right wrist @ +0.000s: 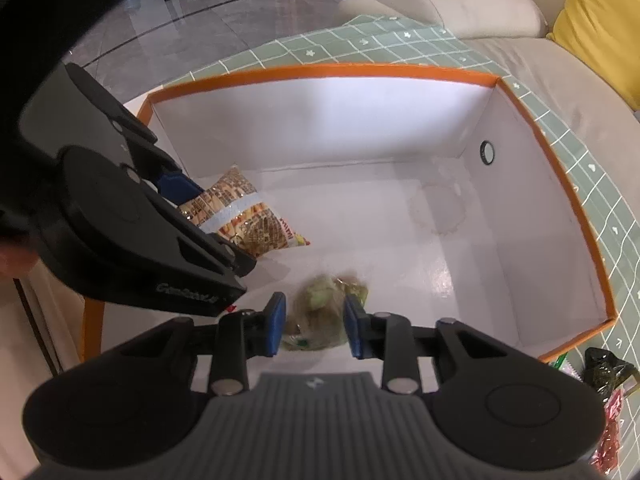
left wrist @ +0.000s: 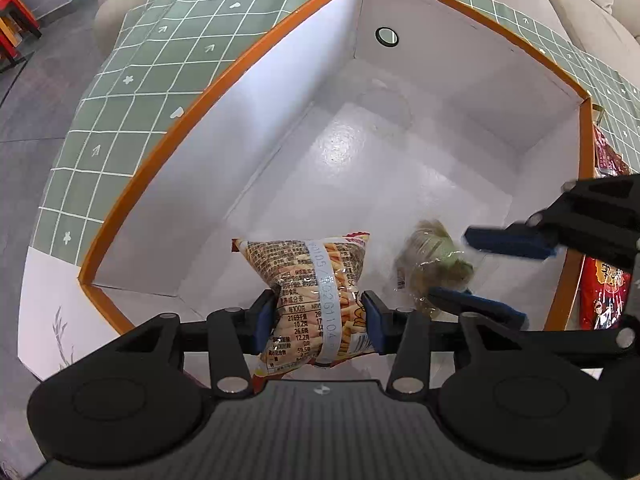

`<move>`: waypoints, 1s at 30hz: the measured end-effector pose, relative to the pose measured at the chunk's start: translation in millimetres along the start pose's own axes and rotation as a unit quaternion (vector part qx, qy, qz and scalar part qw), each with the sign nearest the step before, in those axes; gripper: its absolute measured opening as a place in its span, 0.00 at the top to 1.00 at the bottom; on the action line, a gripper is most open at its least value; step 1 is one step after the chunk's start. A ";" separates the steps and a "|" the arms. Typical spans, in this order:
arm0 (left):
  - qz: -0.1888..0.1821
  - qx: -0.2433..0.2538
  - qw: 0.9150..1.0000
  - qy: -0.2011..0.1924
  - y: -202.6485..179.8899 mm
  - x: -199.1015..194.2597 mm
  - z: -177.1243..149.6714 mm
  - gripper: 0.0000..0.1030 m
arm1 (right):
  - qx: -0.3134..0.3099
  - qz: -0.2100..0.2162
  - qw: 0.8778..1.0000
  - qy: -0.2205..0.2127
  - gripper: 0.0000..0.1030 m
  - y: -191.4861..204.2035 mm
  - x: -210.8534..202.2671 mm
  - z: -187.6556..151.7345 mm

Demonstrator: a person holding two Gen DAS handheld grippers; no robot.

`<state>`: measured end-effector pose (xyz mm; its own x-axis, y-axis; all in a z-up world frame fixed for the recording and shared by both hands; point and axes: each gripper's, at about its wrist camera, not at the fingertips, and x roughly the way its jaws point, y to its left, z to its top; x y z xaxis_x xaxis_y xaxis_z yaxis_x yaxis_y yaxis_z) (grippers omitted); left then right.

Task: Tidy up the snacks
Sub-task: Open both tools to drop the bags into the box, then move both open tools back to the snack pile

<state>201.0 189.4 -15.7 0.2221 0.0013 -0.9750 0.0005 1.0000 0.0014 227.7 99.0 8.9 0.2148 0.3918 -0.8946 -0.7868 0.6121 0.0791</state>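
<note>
A big white box with an orange rim (left wrist: 280,120) (right wrist: 320,128) stands on a green checked cloth. My left gripper (left wrist: 320,320) reaches into it, shut on a puffy fries snack bag (left wrist: 304,264) and pinching its middle between the blue pads. The right wrist view shows that bag (right wrist: 244,216) near the box's left wall, under the left gripper's fingers (right wrist: 180,188). My right gripper (right wrist: 314,324) (left wrist: 450,266) hangs low inside the box with its pads apart. A clear packet of green snack (right wrist: 320,312) (left wrist: 436,264) lies blurred between them, close to the box floor.
The green checked cloth (left wrist: 160,60) covers the table around the box. Red snack packets (left wrist: 604,288) lie outside the box's right wall, and a dark packet (right wrist: 608,368) and pink ones lie beside its near corner. A beige sofa with a yellow cushion (right wrist: 600,20) stands behind.
</note>
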 end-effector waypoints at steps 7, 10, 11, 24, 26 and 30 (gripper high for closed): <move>0.007 -0.001 1.000 -0.027 -3.3 -16.4 -7.4 0.29 | 0.013 -0.013 1.000 -0.021 0.55 -4.9 -18.1 -2.6; 0.000 -0.010 0.998 -0.061 -5.1 -32.8 -12.7 0.27 | 0.027 -0.029 0.999 -0.037 0.50 -7.0 -31.8 -6.2; -0.003 -0.017 0.996 -0.084 -5.6 -41.2 -14.7 0.27 | 0.031 -0.036 0.998 -0.045 0.50 -7.5 -37.0 -7.6; -0.037 0.009 0.957 -0.288 -64.8 -114.3 -47.9 0.25 | 0.158 -0.121 0.966 -0.167 0.39 -31.9 -131.7 -57.8; -0.050 0.013 0.951 -0.303 -75.9 -118.7 -53.2 0.25 | 0.175 -0.139 0.959 -0.177 0.35 -34.8 -142.5 -72.8; -0.079 0.018 0.944 -0.319 -99.2 -123.2 -62.9 0.25 | 0.215 -0.162 0.945 -0.187 0.31 -41.6 -162.1 -113.3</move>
<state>112.3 90.1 90.3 0.7589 -0.1602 -0.6312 0.1132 0.9870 -0.1145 160.0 -67.9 100.8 0.6563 0.3026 -0.6911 -0.3546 0.9323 0.0714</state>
